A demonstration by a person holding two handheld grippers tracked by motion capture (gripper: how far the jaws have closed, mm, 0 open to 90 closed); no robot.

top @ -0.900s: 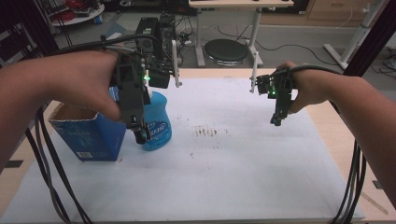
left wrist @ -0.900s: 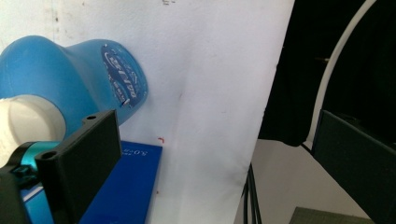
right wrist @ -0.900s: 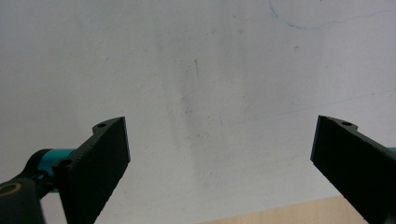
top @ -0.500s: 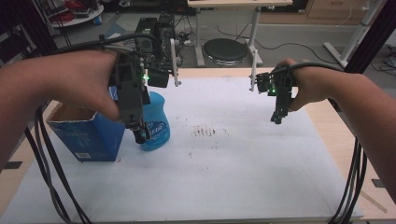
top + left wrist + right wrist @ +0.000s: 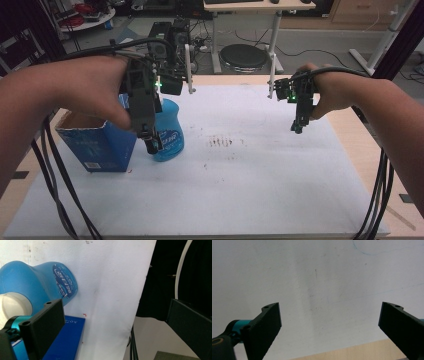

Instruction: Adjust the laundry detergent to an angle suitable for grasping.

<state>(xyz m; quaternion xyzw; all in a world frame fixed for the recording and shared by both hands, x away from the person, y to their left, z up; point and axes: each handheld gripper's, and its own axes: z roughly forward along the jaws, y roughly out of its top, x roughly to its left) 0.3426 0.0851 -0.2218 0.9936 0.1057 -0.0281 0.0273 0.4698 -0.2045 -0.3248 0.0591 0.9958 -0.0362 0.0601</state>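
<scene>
In the high view, the left gripper (image 5: 150, 142) and its hand cover the neck and upper left of the blue bottle (image 5: 169, 132), whose label print is too small to read. The blue box (image 5: 100, 145) is partly hidden behind the left hand, and its open top cannot be seen into. In the left gripper view, the bottle's white cap (image 5: 13, 308) is cut off at the left edge.

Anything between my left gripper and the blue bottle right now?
Nothing visible. The left gripper hangs open right at the translucent blue plastic bottle, jaws wide with nothing between them; the blue cardboard box stands beside the bottle.
</scene>
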